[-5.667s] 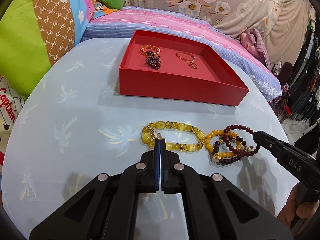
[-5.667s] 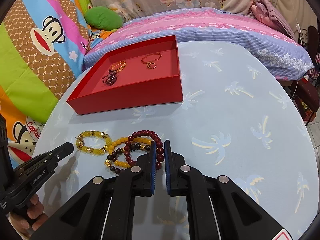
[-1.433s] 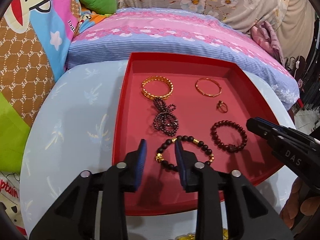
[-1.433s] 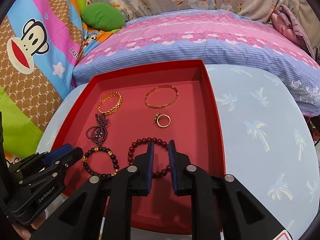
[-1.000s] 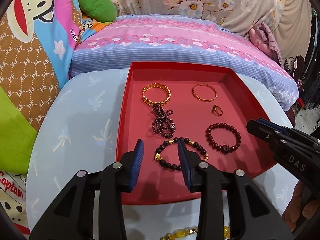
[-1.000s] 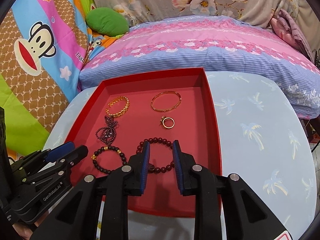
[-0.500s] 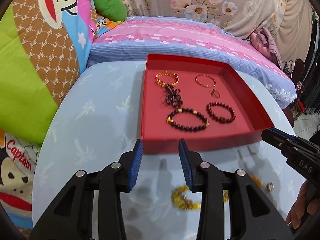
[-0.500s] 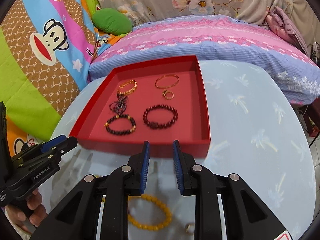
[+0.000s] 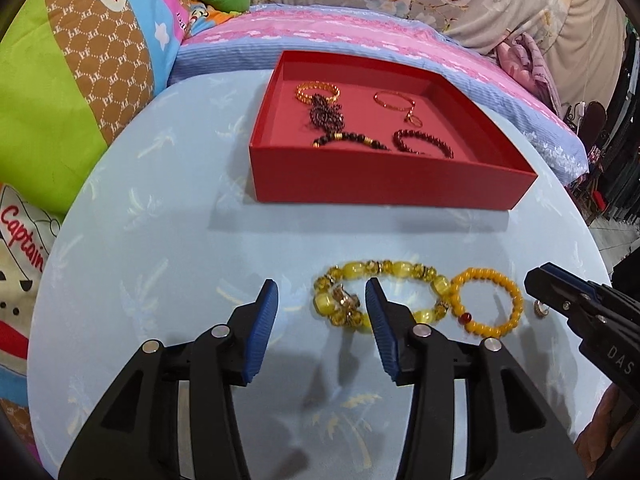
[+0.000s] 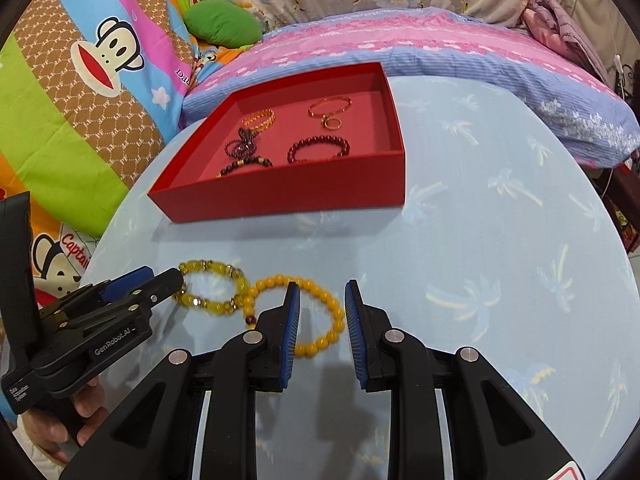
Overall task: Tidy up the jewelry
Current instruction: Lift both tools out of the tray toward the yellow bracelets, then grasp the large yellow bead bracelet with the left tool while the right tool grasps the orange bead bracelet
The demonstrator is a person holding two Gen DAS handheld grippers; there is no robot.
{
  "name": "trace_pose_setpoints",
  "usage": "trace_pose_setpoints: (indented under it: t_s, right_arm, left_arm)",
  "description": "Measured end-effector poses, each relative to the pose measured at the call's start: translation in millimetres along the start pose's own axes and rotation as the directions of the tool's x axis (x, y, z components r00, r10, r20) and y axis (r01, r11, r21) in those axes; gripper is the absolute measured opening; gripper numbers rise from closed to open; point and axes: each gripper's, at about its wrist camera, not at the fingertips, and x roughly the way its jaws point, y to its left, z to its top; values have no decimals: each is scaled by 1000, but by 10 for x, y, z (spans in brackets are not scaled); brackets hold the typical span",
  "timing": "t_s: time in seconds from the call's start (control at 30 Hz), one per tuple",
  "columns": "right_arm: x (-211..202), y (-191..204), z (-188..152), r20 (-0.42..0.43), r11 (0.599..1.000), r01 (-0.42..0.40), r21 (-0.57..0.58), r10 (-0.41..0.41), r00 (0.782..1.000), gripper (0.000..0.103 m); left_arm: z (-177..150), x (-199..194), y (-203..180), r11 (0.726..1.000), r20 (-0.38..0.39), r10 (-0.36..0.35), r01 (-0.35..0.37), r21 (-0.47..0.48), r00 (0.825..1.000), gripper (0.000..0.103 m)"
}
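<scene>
Between right fingers (image 10: 290, 320), seemingly: orange bracelet (image 10: 320, 344) edge.

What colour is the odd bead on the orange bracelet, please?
Dark red, on the orange bracelet; clearest in the left wrist view.

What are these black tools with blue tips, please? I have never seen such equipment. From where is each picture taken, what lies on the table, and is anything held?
There is no robot here. A person holds one hand-held black two-finger gripper in each hand, and a wide-angle camera on each looks along its fingers.

The left view shows the left gripper; its jaws are opening, with nothing between them. The right view shows the right gripper, open and empty.

On the pale blue palm-print tablecloth lie a yellow translucent chunky bead bracelet, an orange round-bead bracelet touching it, and a small ring. Behind stands a shallow red cardboard tray already holding several bracelets and a ring.
</scene>
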Motion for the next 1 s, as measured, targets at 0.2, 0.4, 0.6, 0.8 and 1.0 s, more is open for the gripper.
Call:
trace_pose_setpoints:
  t_s: [0.2, 0.4, 0.6, 0.8, 1.0]
  right_arm:
    - [35, 25, -96, -16, 1000, -9, 5, 9, 1000, 24]
    - [49, 44, -73, -13, 1000, -15, 5, 15, 1000, 24]
    - [82, 28, -32, -14, 1000, -12, 7, 12, 1000, 24]
    - [131, -8, -29, -26, 1000, -3, 15, 3, 1000, 24]
    - [190, -1, -51, -40, 1000, 1, 7, -1, 999, 24]
  left_arm:
    - [-52, 52, -23, 1000, 3, 21, -21, 5, 1000, 50]
    - [3, 114, -112, 998, 16, 55, -55, 37, 998, 53]
    - [75, 208, -213, 992, 17, 56, -57, 109, 998, 53]
    - [92, 217, -238, 988, 22, 37, -39, 148, 999, 40]
    - [97, 197, -214, 992, 17, 7, -10, 129, 1000, 9]
